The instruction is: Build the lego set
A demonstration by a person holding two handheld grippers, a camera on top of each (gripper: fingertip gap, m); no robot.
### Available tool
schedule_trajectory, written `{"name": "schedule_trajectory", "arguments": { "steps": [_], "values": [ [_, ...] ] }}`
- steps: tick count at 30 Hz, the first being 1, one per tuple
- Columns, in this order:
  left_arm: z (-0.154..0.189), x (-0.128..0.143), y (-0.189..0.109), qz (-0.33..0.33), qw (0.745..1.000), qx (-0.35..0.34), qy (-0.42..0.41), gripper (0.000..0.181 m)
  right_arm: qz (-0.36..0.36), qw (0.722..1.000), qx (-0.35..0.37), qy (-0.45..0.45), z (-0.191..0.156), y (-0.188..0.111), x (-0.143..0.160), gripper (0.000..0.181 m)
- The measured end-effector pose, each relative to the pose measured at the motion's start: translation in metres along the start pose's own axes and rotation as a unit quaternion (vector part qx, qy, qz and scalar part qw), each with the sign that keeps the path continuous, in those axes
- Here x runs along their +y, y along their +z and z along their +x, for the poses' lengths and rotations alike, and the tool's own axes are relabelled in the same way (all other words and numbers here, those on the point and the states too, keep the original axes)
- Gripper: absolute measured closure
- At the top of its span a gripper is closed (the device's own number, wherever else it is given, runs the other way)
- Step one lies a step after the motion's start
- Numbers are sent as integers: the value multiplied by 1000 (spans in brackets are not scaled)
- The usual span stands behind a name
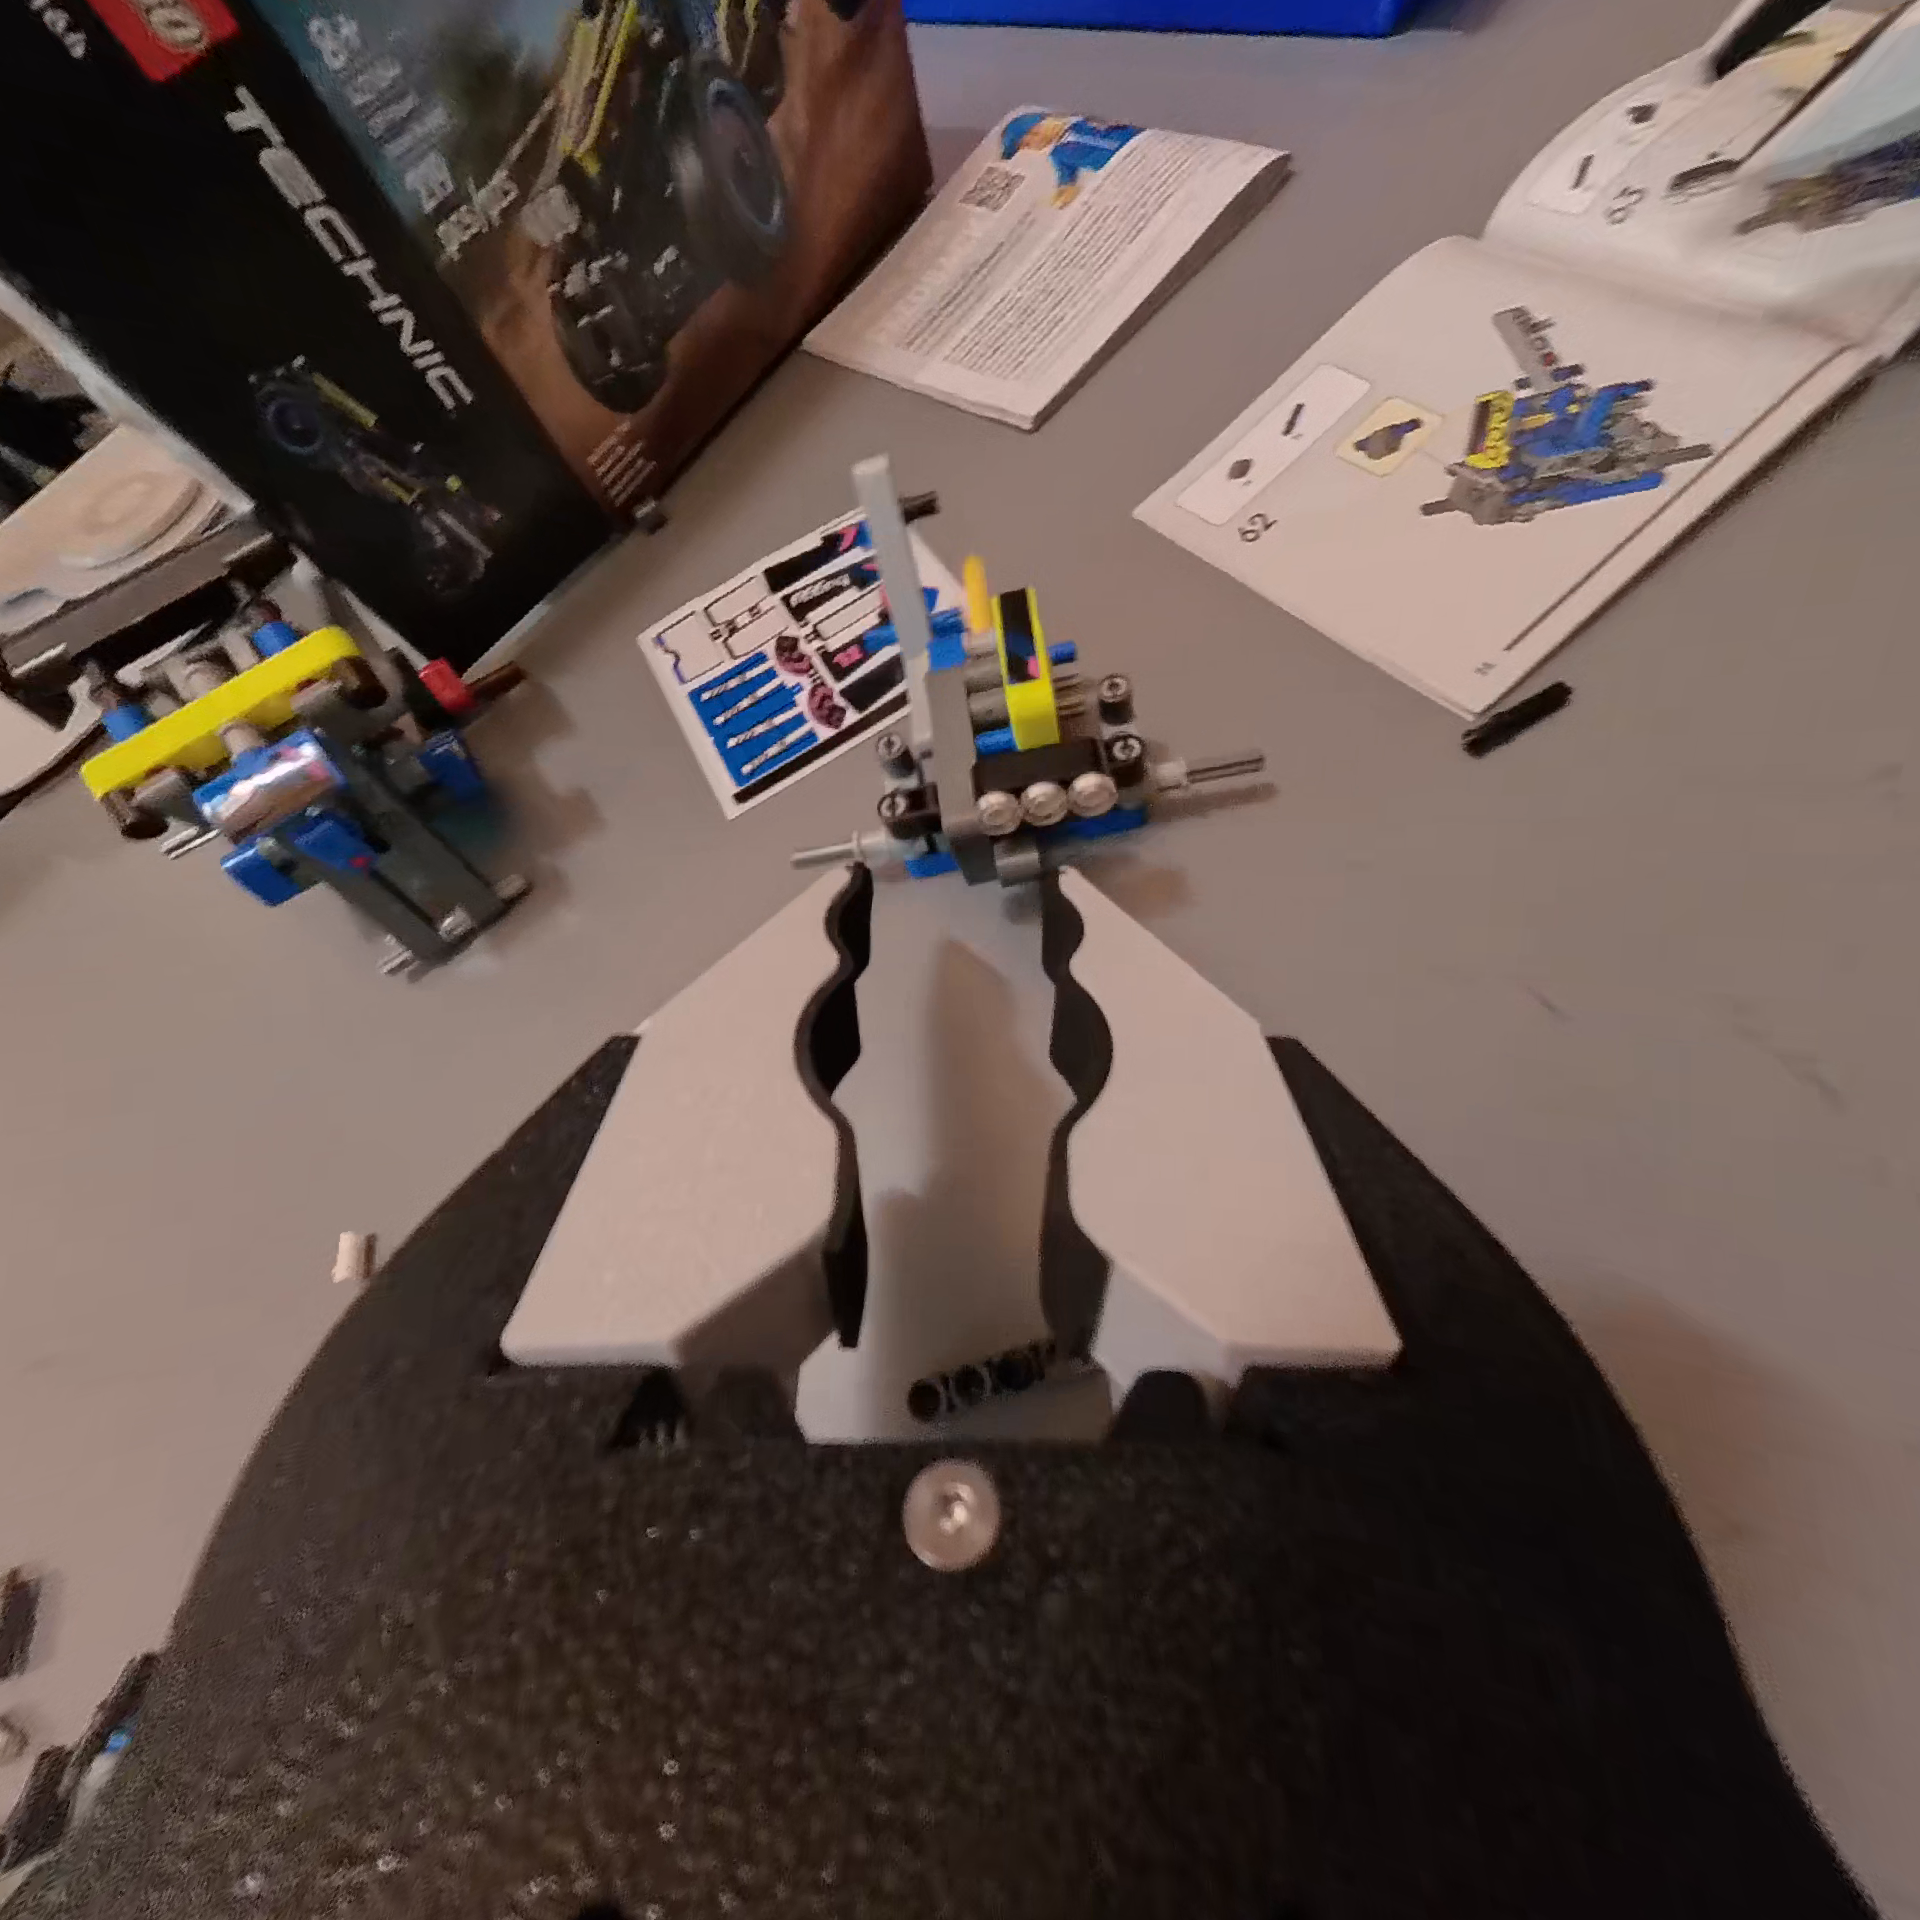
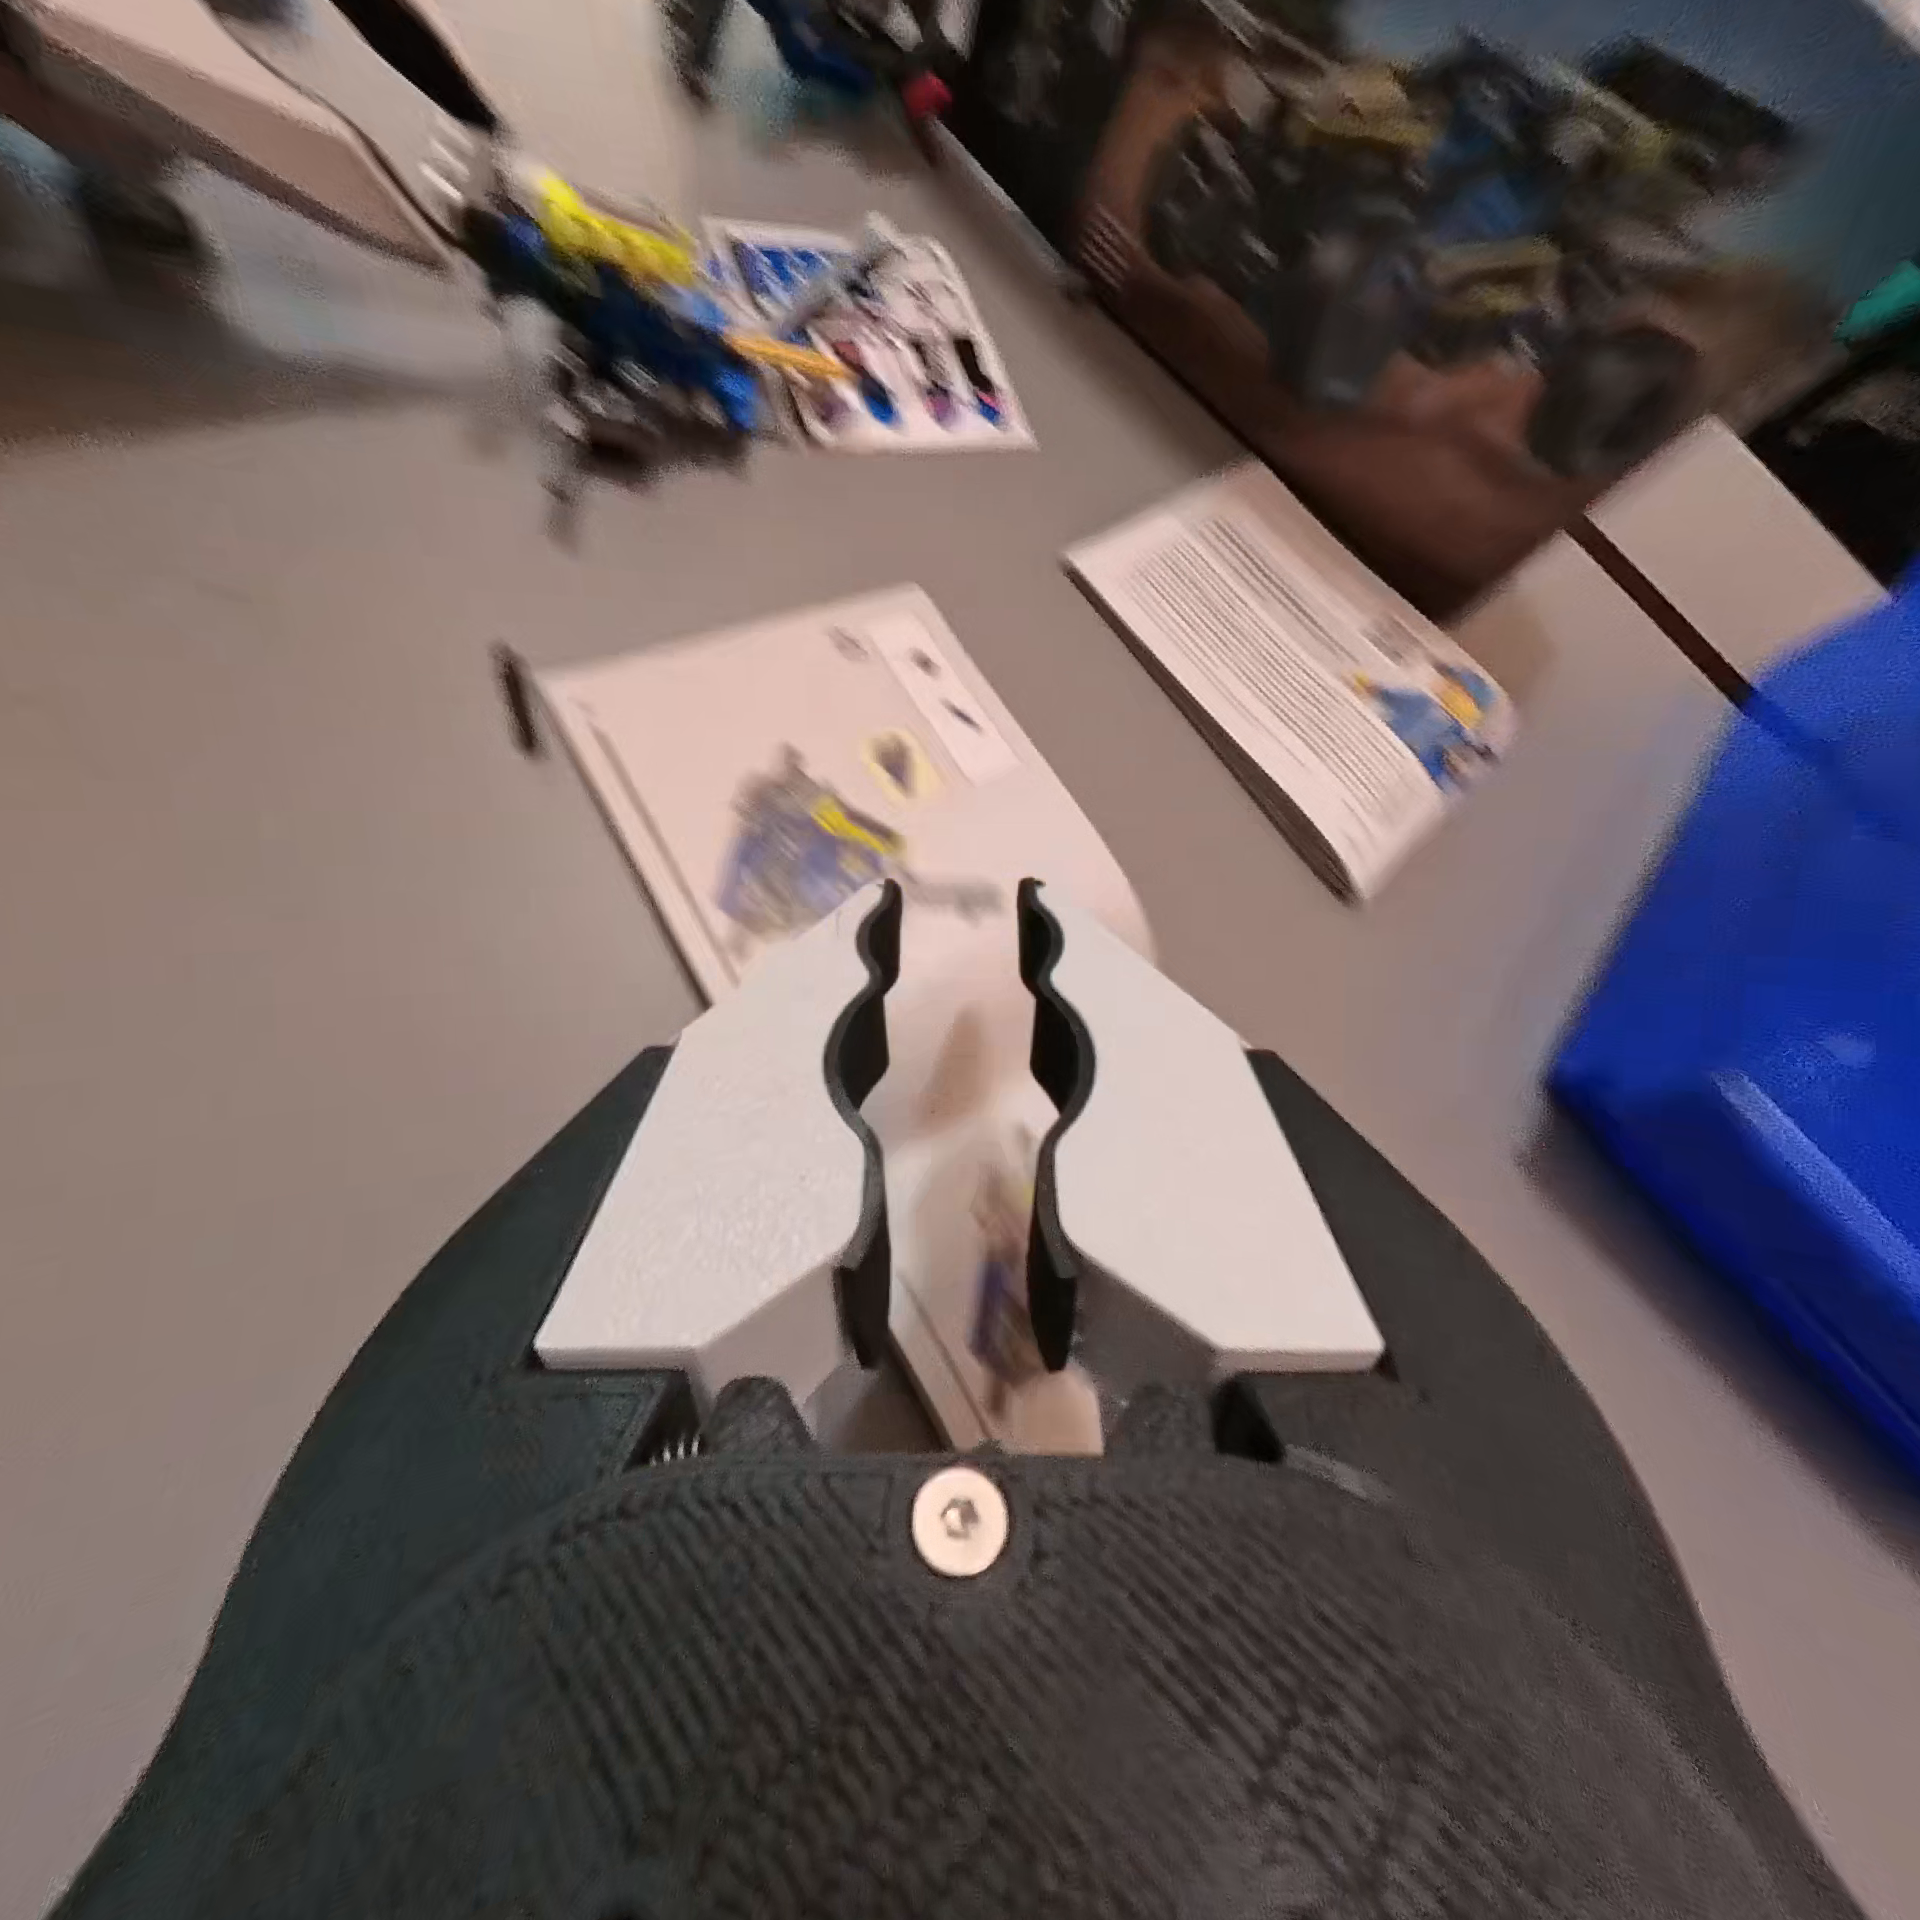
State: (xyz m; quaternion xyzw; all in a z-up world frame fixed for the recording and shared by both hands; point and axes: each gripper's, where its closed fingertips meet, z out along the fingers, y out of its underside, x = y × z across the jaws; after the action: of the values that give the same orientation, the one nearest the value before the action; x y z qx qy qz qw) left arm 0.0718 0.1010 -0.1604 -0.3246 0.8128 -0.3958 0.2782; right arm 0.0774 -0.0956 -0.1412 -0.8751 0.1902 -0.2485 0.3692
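Each gripper had a rough, black 3D-printed body, broad and rounded, with one silver screw set in the middle near its front edge. The left gripper (image 1: 956, 883) carried two pale grey wedge-shaped fingers (image 1: 717, 1122) lined with wavy black pads. The right gripper (image 2: 956, 899) had matching grey fingers (image 2: 1174, 1122), and a small spring showed at its left base.

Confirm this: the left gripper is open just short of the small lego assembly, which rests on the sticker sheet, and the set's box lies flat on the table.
One error: the box stands upright, as the left wrist view shows. The left gripper, lego assembly and sticker sheet are as stated.
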Motion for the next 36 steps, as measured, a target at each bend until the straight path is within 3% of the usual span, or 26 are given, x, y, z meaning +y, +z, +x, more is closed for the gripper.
{"name": "schedule_trajectory", "arguments": {
  "steps": [5, 10, 13, 16, 18, 23, 27, 32, 36],
  "values": [
    [-22, 7, -4, -11, 998, -43, -33, 150, -45, 998, 45, 14, 43, -33, 62, 162],
    [-24, 8, -20, -8, 998, -50, -39, 149, -33, 997, 70, 14, 56, -55, 82, 168],
    [-21, -12, -36, 14, 997, -77, -13, 153, -57, 991, 115, -39, 67, -65, 95, 173],
    [34, -48, -31, 40, 999, 16, 14, 154, -74, 988, 111, -72, 62, -62, 105, 177],
    [85, -63, -16, 20, 993, 99, 59, 154, -75, 989, 103, -79, 58, -57, 110, 179],
    [169, -90, 42, -4, 963, 173, 205, 155, -69, 990, 64, -109, 43, -48, 110, 181],
    [197, -103, 78, -1, 953, 200, 228, 151, -71, 989, 58, -119, 40, -50, 110, 181],
    [216, -115, 97, 8, 932, 200, 301, 150, -48, 994, 9, -95, 27, -55, 110, 181],
    [225, -116, 102, -5, 924, 218, 315, 149, -13, 997, -53, -55, 8, -54, 102, 181]
  ]
}}
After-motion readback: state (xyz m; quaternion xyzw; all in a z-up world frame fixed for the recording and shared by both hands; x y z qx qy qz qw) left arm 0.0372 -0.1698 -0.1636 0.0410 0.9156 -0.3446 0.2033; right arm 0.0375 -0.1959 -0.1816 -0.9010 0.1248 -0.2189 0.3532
